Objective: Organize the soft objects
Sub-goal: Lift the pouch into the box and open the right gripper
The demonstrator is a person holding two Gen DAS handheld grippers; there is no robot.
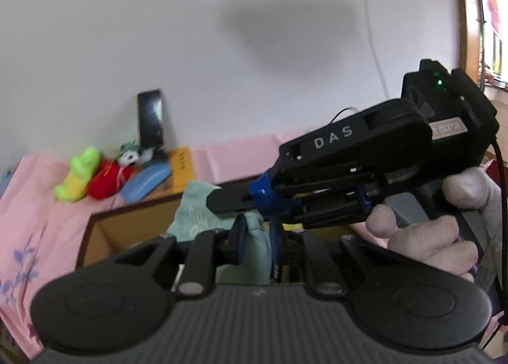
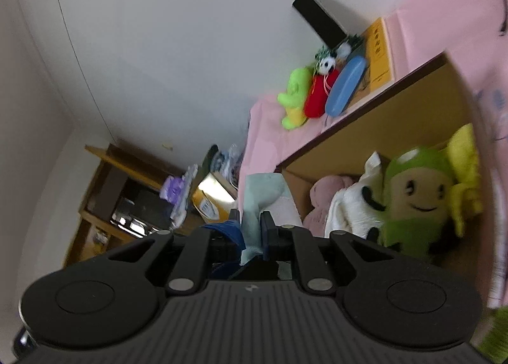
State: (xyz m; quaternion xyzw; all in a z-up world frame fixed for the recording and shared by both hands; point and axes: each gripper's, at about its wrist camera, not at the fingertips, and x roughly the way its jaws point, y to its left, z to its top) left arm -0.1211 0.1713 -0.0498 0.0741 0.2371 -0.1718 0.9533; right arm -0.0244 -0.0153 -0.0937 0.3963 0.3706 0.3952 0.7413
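A pale teal cloth [image 1: 197,205] with white lettering hangs over an open cardboard box [image 1: 133,210], held from two sides. My left gripper [image 1: 254,233] is shut on one bunched part of it. My right gripper [image 1: 219,202] reaches in from the right, gripped by a hand [image 1: 444,224], and pinches the cloth's upper edge. In the right wrist view, that right gripper [image 2: 250,225] is shut on the teal cloth [image 2: 263,192]. The box [image 2: 365,129] behind it holds a green plush with a smiling face [image 2: 419,198], a white plush [image 2: 352,205] and a pink plush [image 2: 327,195].
On the pink sheet [image 1: 41,211] behind the box lie a neon green and yellow plush [image 1: 77,175], a red plush [image 1: 106,179], a small panda [image 1: 130,157], a blue case [image 1: 147,181] and a yellow book [image 1: 182,167]. A black phone [image 1: 150,121] leans on the wall. A wooden shelf [image 2: 127,192] stands farther off.
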